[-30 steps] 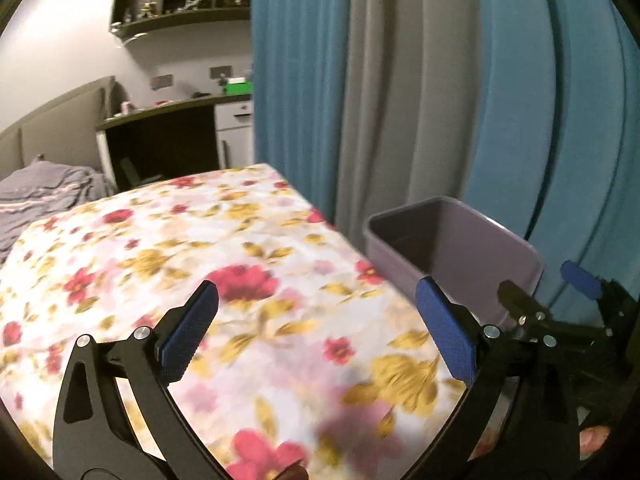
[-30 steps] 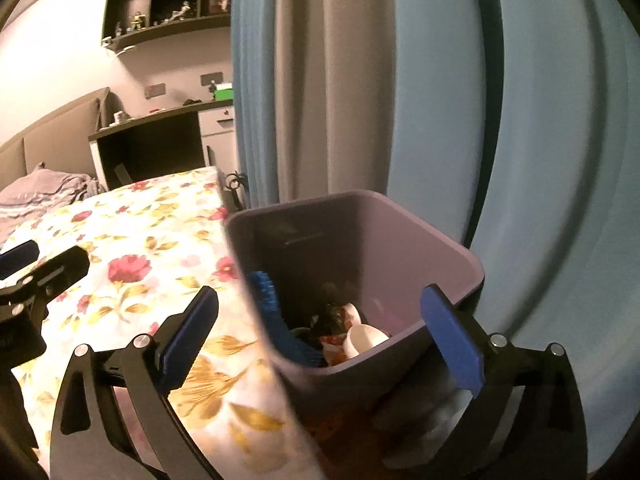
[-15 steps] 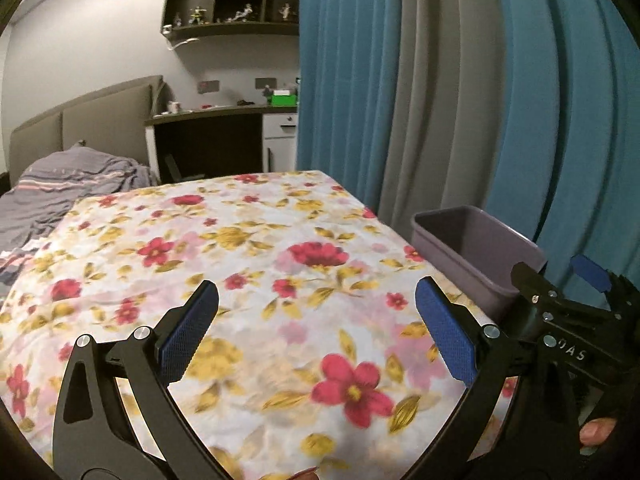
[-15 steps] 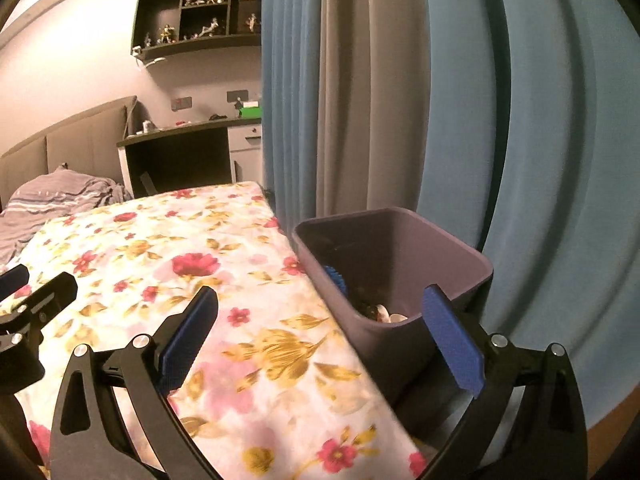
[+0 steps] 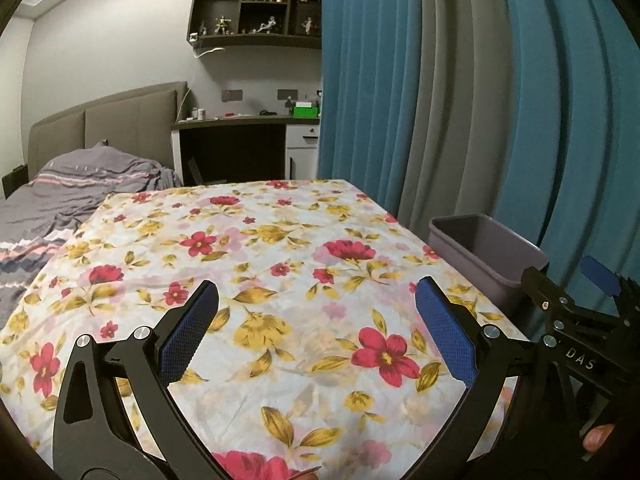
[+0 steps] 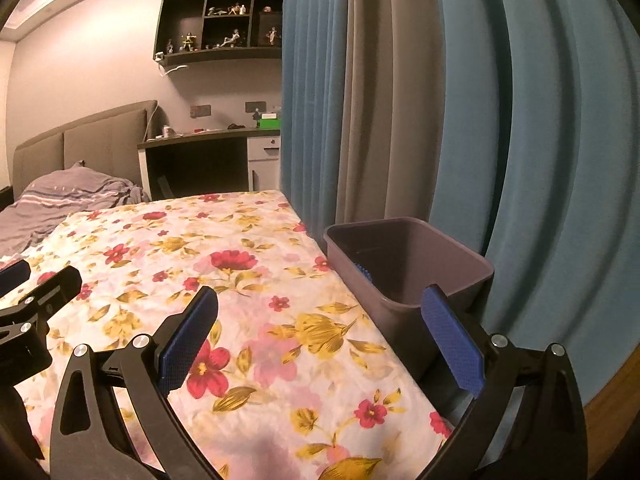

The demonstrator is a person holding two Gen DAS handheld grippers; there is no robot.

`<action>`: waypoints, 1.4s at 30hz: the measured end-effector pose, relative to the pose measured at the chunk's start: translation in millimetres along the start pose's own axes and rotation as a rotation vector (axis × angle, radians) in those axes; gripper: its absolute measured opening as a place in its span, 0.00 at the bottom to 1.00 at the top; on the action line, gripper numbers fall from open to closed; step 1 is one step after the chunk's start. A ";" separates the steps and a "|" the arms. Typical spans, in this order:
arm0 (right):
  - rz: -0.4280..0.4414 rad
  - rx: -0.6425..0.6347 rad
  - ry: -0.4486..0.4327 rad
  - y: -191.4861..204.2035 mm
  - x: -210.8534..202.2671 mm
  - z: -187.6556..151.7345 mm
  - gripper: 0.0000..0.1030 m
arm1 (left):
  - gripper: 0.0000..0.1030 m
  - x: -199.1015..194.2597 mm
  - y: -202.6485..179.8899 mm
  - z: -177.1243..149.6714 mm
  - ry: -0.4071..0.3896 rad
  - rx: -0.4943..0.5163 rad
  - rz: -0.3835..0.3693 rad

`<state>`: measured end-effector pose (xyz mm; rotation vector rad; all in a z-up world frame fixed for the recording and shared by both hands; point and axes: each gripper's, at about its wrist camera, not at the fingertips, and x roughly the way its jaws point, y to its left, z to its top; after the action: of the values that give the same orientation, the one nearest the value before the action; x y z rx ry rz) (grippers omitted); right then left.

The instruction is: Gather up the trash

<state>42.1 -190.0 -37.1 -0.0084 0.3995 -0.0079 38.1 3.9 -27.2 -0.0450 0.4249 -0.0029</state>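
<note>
A grey-purple trash bin (image 6: 408, 272) stands on the floor by the right edge of the flowered bed (image 6: 224, 280); it also shows in the left wrist view (image 5: 484, 256). A bit of blue shows inside the bin (image 6: 365, 273); the rest of its contents are hidden. My left gripper (image 5: 316, 332) is open and empty above the flowered bedspread (image 5: 280, 264). My right gripper (image 6: 320, 336) is open and empty, near the bed's right edge with the bin just ahead right. No loose trash shows on the bed.
Blue and grey curtains (image 5: 460, 100) hang right behind the bin. A grey striped blanket (image 5: 80, 192) lies at the far left by the headboard (image 5: 108, 124). A dark desk (image 5: 236, 140) and wall shelf (image 5: 256, 12) stand at the back.
Both grippers have pulled back and up from the bin. The bin now looks smaller and farther, and more of the bed and room shows. Both stay open and empty.
</note>
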 end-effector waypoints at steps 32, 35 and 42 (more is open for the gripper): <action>0.023 0.005 -0.036 3.2 -15.2 0.4 0.95 | 0.94 -9.8 -2.6 0.1 0.004 -0.011 -0.029; 0.024 0.006 -0.034 3.1 -14.7 0.2 0.95 | 0.94 -9.7 -3.0 0.1 0.005 -0.012 -0.032; 0.023 0.010 -0.035 2.5 -14.7 0.3 0.94 | 0.94 -9.5 -4.5 0.7 0.004 -0.009 -0.033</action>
<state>28.7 -187.3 -31.2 0.0064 0.3645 0.0129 29.8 -0.4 -22.4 -0.0608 0.4277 -0.0332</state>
